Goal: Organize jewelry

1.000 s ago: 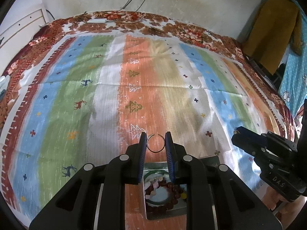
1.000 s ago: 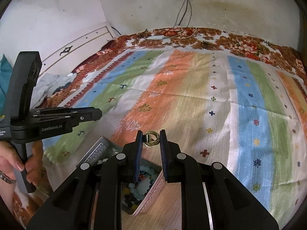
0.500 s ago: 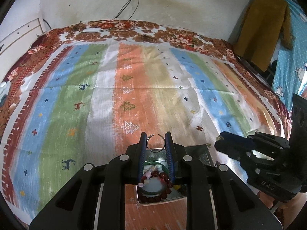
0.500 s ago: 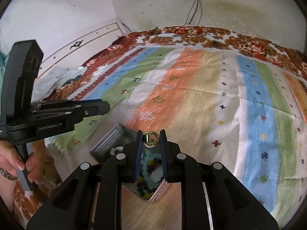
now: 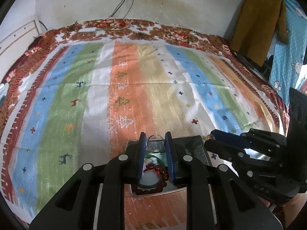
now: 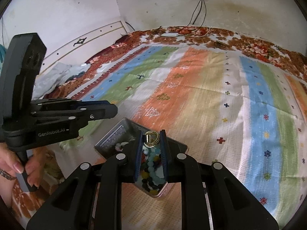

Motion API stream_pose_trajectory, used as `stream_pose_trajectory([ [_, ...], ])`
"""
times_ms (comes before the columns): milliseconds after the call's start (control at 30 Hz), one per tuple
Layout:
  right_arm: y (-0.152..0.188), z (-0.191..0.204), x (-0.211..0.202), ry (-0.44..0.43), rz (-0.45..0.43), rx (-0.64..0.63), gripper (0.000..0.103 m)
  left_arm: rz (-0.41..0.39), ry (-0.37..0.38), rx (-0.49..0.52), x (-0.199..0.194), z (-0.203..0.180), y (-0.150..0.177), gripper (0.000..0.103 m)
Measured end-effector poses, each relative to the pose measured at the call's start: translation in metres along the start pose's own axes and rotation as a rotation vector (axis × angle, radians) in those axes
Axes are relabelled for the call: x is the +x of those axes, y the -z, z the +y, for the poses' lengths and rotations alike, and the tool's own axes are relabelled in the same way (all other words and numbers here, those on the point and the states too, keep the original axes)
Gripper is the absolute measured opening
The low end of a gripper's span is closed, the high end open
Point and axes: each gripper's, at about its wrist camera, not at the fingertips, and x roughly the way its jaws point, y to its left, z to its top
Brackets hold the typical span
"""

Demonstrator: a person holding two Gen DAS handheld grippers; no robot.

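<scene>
My left gripper (image 5: 155, 137) is shut on a thin silver ring (image 5: 155, 143) and holds it above the far edge of an open metal tin (image 5: 199, 149). The tin holds red bead bracelets (image 5: 159, 169) and other jewelry. My right gripper (image 6: 151, 134) is shut on a gold coiled ring (image 6: 152, 139) and hovers over the same tin (image 6: 113, 140), where blue and dark beads (image 6: 151, 168) lie. The right gripper also shows at the right of the left wrist view (image 5: 211, 140); the left gripper shows at the left of the right wrist view (image 6: 113, 109).
The tin sits near the front edge of a bed covered by a striped, patterned blanket (image 5: 134, 88). A wall with a power strip and cables (image 5: 122, 2) is behind. Clothes hang at the right (image 5: 257, 21). A white headboard (image 6: 86, 42) and crumpled cloth lie at the left.
Both grippers have moved back toward the tin with their rings. The tin now lies more fully under both, and the two grippers are closer together.
</scene>
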Motion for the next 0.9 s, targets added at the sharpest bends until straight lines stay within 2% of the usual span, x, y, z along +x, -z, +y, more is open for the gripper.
stream_pose_trajectory([
  [33,0.001,0.001,0.001,0.001,0.004,-0.004,0.031,-0.002,-0.001,-0.009,0.0,0.001,0.0,0.028],
  [100,0.003,0.002,0.002,0.011,0.009,-0.009,0.042,-0.011,-0.006,-0.022,-0.001,0.004,-0.002,0.031],
  [333,0.004,-0.006,-0.005,0.008,0.006,0.024,0.045,-0.028,-0.019,-0.083,-0.007,0.017,-0.002,0.036],
  [567,0.008,-0.014,-0.018,0.036,-0.021,0.05,0.054,-0.039,-0.024,-0.076,-0.016,0.016,0.005,0.05],
  [700,0.011,-0.018,-0.025,0.033,-0.023,0.076,0.056,-0.035,-0.088,-0.049,-0.021,0.015,0.012,0.053],
  [767,0.012,-0.019,-0.028,0.033,-0.028,0.081,0.059,-0.037,-0.077,-0.028,-0.025,0.012,0.015,0.062],
  [900,0.016,-0.022,-0.035,0.037,-0.04,0.092,0.067,-0.051,-0.079,0.014,-0.033,0.002,0.023,0.073],
])
